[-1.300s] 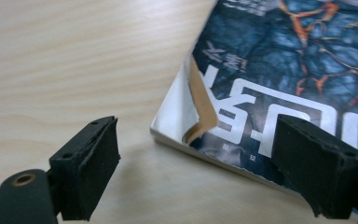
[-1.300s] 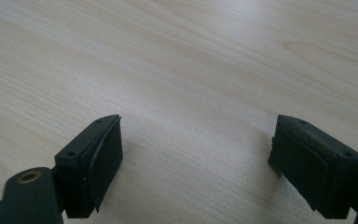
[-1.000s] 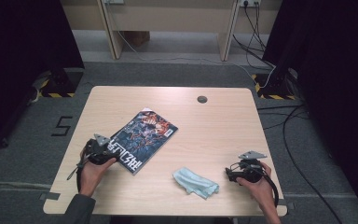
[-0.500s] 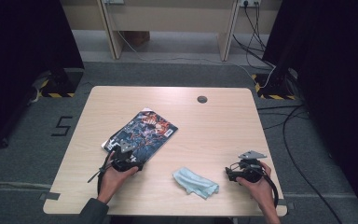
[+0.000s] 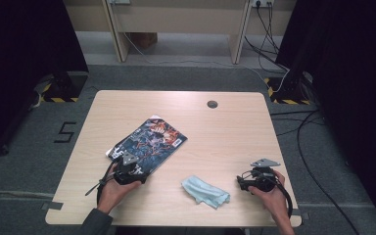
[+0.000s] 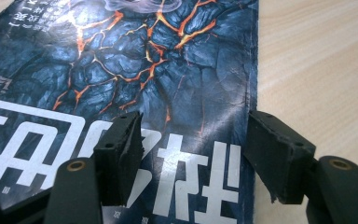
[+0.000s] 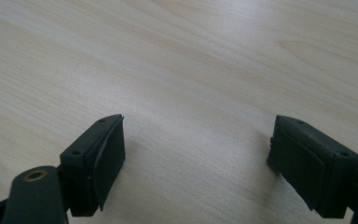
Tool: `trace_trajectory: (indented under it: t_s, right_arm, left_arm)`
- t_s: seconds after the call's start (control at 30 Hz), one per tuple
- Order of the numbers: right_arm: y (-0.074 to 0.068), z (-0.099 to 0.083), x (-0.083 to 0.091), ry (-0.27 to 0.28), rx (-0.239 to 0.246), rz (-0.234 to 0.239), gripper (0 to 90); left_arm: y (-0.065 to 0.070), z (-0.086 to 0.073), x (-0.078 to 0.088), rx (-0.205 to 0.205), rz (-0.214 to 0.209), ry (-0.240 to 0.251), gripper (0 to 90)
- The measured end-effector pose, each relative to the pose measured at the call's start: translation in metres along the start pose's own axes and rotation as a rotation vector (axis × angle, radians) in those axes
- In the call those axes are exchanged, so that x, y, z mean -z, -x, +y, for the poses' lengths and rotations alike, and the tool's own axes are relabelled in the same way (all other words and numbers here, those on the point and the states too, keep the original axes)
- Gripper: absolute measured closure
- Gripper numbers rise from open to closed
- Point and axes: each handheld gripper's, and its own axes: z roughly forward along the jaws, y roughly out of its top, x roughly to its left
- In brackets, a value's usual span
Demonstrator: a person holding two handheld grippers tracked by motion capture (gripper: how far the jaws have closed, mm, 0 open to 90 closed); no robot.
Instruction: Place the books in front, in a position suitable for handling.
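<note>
Wood table [image 5: 225,132], grey carpet floor [image 5: 39,161], dark curtains [image 5: 24,39].

Dark lava-cover magazine [image 5: 149,143] flat, table's left-centre

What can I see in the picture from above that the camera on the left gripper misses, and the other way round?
From above: the whole table, the light blue cloth lying on it, the right gripper held apart from the cloth, both hands, and the floor with cables. From the left gripper view: the left gripper close up, its fingers apart and just closing over the magazine's near edge, not yet pressing it, plus the white lettering. Both share the magazine with its cracked-lava cover and the pale wood.
</note>
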Motion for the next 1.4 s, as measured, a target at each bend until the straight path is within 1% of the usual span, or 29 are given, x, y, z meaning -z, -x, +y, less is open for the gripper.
trace_trajectory:
  t_s: [0.07,0.1,0.13,0.17,0.23,0.27,0.3,0.47,0.5,0.53,0.57,0.63,0.67,0.73,0.77,0.8,0.83,0.9,0.93,0.97,1.0,1.03,1.07,1.1,1.17,1.23,1.27,1.3,1.4]
  right_arm:
    - [0.0,0.0,0.0,-0.001,-0.002,0.0,18.5]
    - [0.0,0.0,0.0,-0.002,-0.004,-0.001,18.5]
    - [0.0,-0.001,0.0,-0.001,-0.004,0.0,18.5]
    - [0.001,0.0,0.0,0.0,-0.001,-0.001,18.4]
    - [0.001,0.0,0.0,0.002,-0.001,-0.002,18.3]
    - [0.001,0.0,0.0,0.001,0.001,-0.002,18.5]
    - [0.0,0.0,0.0,-0.001,-0.006,-0.003,18.6]
    - [0.0,0.0,0.0,-0.001,-0.008,-0.001,18.7]
    - [0.0,0.0,0.0,-0.002,-0.009,-0.001,18.8]
    - [0.0,0.0,0.001,-0.003,-0.009,0.001,18.8]
    - [0.0,0.0,0.001,-0.003,-0.009,0.001,18.8]
    - [0.0,0.001,0.002,0.014,-0.004,0.0,19.2]
    - [0.0,0.001,0.002,0.014,-0.004,0.0,19.2]
    - [-0.002,0.002,0.002,0.019,-0.005,0.004,19.4]
    - [-0.003,0.004,0.003,0.026,-0.005,0.007,19.7]
    - [-0.003,0.004,0.003,0.026,-0.005,0.007,19.7]
    - [-0.006,0.005,0.003,0.03,0.0,0.012,19.9]
    - [-0.008,0.006,0.003,0.034,0.006,0.016,20.0]
    - [-0.008,0.006,0.003,0.034,0.006,0.016,20.0]
    - [-0.01,0.007,0.002,0.036,0.015,0.022,20.0]
    - [-0.011,0.008,0.002,0.033,0.017,0.019,20.0]
    - [-0.011,0.008,0.001,0.031,0.027,0.021,20.0]
    - [-0.012,0.008,0.001,0.03,0.024,0.021,20.0]
    - [-0.013,0.009,0.0,0.026,0.028,0.022,20.0]
    - [-0.015,0.01,0.0,0.035,0.037,0.027,20.3]
    - [-0.017,0.012,0.0,0.037,0.027,0.035,20.4]
    - [-0.017,0.012,0.0,0.037,0.027,0.035,20.4]
    - [-0.02,0.014,0.0,0.041,0.039,0.039,20.4]
    - [-0.024,0.017,-0.001,0.045,0.044,0.047,20.4]
  left_arm:
    - [-0.001,-0.002,0.003,-0.007,-0.006,-0.007,36.3]
    - [-0.004,-0.007,0.008,-0.018,-0.02,-0.013,36.3]
    - [-0.004,-0.007,0.008,-0.018,-0.02,-0.013,36.3]
    - [-0.008,-0.01,0.014,-0.027,-0.029,-0.027,36.3]
    - [-0.013,-0.013,0.018,-0.032,-0.034,-0.046,36.3]
    - [-0.013,-0.013,0.018,-0.032,-0.034,-0.046,36.2]
    - [-0.018,-0.013,0.02,-0.035,-0.033,-0.065,36.0]
    - [-0.024,-0.012,0.022,-0.027,-0.022,-0.083,34.5]
    - [-0.028,-0.012,0.023,-0.011,-0.006,-0.092,32.9]
    - [-0.031,-0.013,0.023,-0.002,0.005,-0.096,31.8]
    - [-0.031,-0.013,0.023,-0.002,0.005,-0.096,31.4]
    - [-0.038,-0.015,0.025,0.03,0.037,-0.091,30.1]
    - [-0.038,-0.015,0.025,0.03,0.037,-0.091,30.0]
    - [-0.044,-0.016,0.026,0.043,0.047,-0.087,30.0]
    - [-0.049,-0.017,0.027,0.047,0.053,-0.091,30.0]
    - [-0.049,-0.017,0.027,0.047,0.053,-0.091,30.0]
    - [-0.058,-0.018,0.029,0.062,0.068,-0.096,29.8]
    - [-0.067,-0.02,0.031,0.082,0.09,-0.093,29.3]
    - [-0.067,-0.02,0.031,0.082,0.09,-0.093,27.8]
    - [-0.074,-0.022,0.032,0.106,0.11,-0.09,27.1]
    - [-0.078,-0.023,0.032,0.134,0.107,-0.09,26.6]
    - [-0.082,-0.024,0.032,0.161,0.092,-0.086,26.2]
    - [-0.082,-0.024,0.032,0.161,0.092,-0.086,25.7]
    - [-0.085,-0.027,0.032,0.203,0.075,-0.076,25.4]
    - [-0.083,-0.026,0.032,0.199,0.086,-0.081,25.7]
    - [-0.082,-0.025,0.032,0.192,0.093,-0.086,25.7]
    - [-0.082,-0.025,0.032,0.192,0.093,-0.086,25.7]
    - [-0.084,-0.026,0.032,0.203,0.083,-0.089,25.7]
    - [-0.084,-0.027,0.032,0.205,0.077,-0.08,25.7]
